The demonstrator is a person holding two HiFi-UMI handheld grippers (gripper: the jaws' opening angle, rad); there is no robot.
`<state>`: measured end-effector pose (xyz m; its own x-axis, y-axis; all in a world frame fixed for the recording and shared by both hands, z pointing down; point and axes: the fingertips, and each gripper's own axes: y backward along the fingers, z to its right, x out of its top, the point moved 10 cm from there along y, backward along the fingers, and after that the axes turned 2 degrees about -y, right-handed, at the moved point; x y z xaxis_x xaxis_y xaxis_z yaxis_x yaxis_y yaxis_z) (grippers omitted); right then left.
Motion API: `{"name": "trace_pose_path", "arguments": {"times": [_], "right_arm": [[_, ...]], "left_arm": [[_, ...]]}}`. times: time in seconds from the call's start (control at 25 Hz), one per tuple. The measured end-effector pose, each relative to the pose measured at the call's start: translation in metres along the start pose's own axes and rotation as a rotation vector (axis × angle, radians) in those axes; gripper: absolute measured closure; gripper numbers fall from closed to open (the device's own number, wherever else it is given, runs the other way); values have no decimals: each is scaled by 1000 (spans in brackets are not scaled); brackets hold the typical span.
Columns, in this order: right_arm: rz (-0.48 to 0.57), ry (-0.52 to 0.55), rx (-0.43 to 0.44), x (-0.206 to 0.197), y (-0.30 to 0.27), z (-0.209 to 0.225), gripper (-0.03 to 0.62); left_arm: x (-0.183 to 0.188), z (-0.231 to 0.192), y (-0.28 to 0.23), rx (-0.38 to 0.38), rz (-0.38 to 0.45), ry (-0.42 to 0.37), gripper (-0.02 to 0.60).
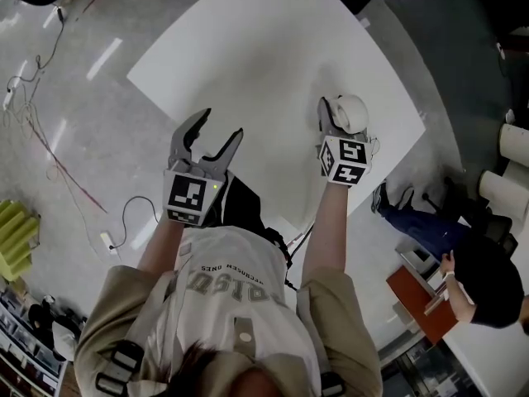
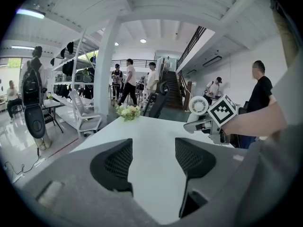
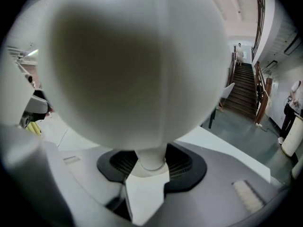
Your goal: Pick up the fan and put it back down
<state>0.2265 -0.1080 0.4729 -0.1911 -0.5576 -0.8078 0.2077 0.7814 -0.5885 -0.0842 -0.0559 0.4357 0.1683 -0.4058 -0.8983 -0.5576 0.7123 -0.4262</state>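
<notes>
A small white fan [image 1: 350, 112] with a round head is off the white table [image 1: 248, 56], with my right gripper [image 1: 343, 124] shut on its neck. In the right gripper view the fan's head [image 3: 132, 65] fills most of the picture, and its thin stem sits between the pads of the right gripper [image 3: 151, 163]. My left gripper [image 1: 221, 126] hovers open over the table's near side, to the left of the fan, with nothing between its fingers. The left gripper view looks past the open left gripper [image 2: 152, 160] to the fan [image 2: 198, 105], held up at the right.
A bunch of flowers [image 2: 128, 111] stands at the table's far edge. Cables [image 1: 50, 139] trail over the floor at the left. A seated person [image 1: 488, 279] is close to the table's right corner. Several people stand beyond the table near a staircase [image 2: 173, 86].
</notes>
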Motion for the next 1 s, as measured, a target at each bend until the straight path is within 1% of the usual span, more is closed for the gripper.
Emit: {"name": "trace_pose_path", "arguments": {"times": [0.2, 0.52, 0.72, 1.0], "right_arm": [[16, 12, 3, 12, 15, -9, 425], [56, 31, -12, 36, 42, -10, 425], [78, 32, -21, 45, 54, -11, 425], [105, 37, -24, 59, 66, -12, 425]], "left_arm": [[11, -1, 10, -9, 23, -20, 290], [36, 6, 19, -22, 77, -47, 290], [49, 9, 23, -27, 113, -60, 290], [57, 10, 26, -35, 124, -70, 290]]}}
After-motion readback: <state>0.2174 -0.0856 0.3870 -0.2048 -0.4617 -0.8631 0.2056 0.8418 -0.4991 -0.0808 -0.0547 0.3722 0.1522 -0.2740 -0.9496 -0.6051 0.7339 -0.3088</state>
